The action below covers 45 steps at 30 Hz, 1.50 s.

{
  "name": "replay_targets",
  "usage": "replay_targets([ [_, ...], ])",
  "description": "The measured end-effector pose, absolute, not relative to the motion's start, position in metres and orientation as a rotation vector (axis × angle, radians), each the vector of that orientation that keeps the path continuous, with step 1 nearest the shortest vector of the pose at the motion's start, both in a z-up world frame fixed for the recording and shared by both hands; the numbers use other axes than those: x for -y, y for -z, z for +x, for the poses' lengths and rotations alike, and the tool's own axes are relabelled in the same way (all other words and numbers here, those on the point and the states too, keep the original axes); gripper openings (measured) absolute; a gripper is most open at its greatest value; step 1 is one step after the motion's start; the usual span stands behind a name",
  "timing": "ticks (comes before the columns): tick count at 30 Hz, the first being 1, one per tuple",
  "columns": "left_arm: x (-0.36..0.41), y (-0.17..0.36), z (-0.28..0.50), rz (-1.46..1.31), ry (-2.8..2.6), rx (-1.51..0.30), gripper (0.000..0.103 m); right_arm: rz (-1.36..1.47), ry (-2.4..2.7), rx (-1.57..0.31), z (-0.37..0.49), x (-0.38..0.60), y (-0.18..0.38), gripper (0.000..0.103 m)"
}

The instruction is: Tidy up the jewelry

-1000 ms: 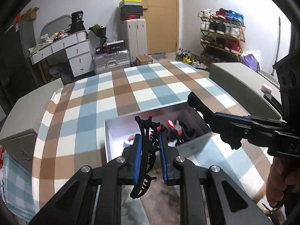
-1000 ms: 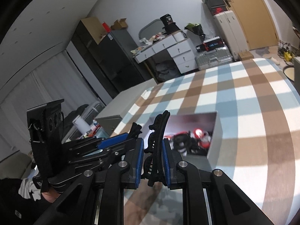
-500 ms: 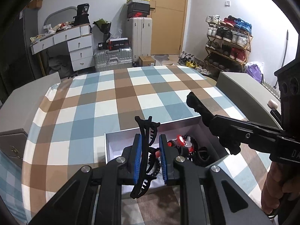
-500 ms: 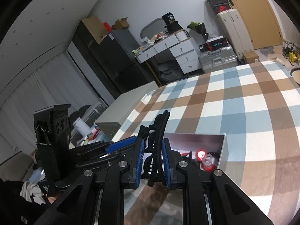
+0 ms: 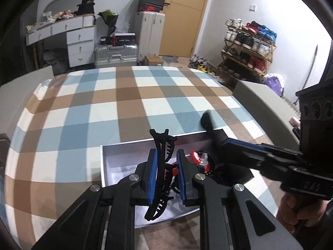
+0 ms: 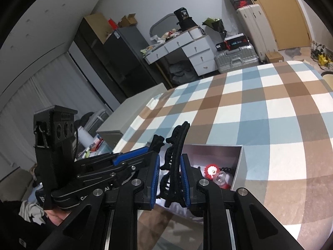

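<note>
A black claw hair clip (image 5: 162, 143) stands upright between the blue pads of my left gripper (image 5: 166, 153), which is shut on it just above the open white box (image 5: 124, 144). My right gripper (image 6: 169, 159) holds a second black hair clip (image 6: 179, 137) over the same box (image 6: 239, 162); its jaws are opening slightly while the clip still sits between the pads. The box holds red (image 6: 210, 170) and black hair accessories. Each gripper shows in the other's view: the right gripper (image 5: 220, 139) comes in from the right, the left gripper (image 6: 153, 149) from the left.
The box lies on a bed with a blue, brown and white checked cover (image 5: 129, 95). Grey cabinets (image 5: 268, 102) flank the bed. Behind it are suitcases (image 5: 116, 53), a white drawer desk, a shoe rack (image 5: 247, 50) and a wooden door.
Both grippers have come forward and a little down over the box, which now sits closer under them. The right gripper's pads stand slightly wider around its clip.
</note>
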<state>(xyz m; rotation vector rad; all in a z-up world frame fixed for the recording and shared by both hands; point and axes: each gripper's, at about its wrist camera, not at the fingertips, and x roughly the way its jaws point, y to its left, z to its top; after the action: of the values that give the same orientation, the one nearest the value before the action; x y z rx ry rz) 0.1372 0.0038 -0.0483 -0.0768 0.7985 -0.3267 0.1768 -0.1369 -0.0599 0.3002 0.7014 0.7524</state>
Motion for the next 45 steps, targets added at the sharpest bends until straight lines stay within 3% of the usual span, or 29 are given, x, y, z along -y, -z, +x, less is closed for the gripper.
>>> replay_targets([
  [2, -0.003, 0.048, 0.136, -0.091, 0.367, -0.800, 0.013, 0.284, -0.749, -0.698, 0.176, 0.135, 0.061, 0.022],
  [6, -0.001, 0.044, 0.133, -0.079, 0.377, -0.788, 0.019, 0.265, -0.730, -0.680, 0.171, 0.136, 0.060, 0.040],
  [8, -0.002, 0.041, 0.130, -0.079, 0.375, -0.774, 0.053, 0.275, -0.726, -0.659, 0.167, 0.140, 0.058, 0.042],
  [9, -0.003, 0.040, 0.128, -0.085, 0.375, -0.761, 0.056, 0.281, -0.716, -0.639, 0.163, 0.144, 0.056, 0.047],
  [14, -0.010, 0.029, 0.117, -0.093, 0.334, -0.678, 0.056, 0.281, -0.634, -0.532, 0.146, 0.159, 0.044, 0.075],
  [16, -0.014, 0.024, 0.111, -0.094, 0.298, -0.629, 0.059, 0.253, -0.570, -0.471, 0.137, 0.161, 0.038, 0.094],
  [19, -0.022, 0.016, 0.102, -0.127, 0.262, -0.570, 0.069, 0.228, -0.538, -0.359, 0.120, 0.164, 0.029, 0.103],
  [28, -0.042, -0.002, 0.073, -0.145, 0.087, -0.324, 0.102, 0.137, -0.473, -0.178, 0.090, 0.164, 0.010, 0.103],
  [45, -0.046, 0.028, 0.060, -0.065, -0.062, -0.232, 0.102, 0.037, -0.402, -0.075, 0.064, 0.160, 0.025, 0.103],
])
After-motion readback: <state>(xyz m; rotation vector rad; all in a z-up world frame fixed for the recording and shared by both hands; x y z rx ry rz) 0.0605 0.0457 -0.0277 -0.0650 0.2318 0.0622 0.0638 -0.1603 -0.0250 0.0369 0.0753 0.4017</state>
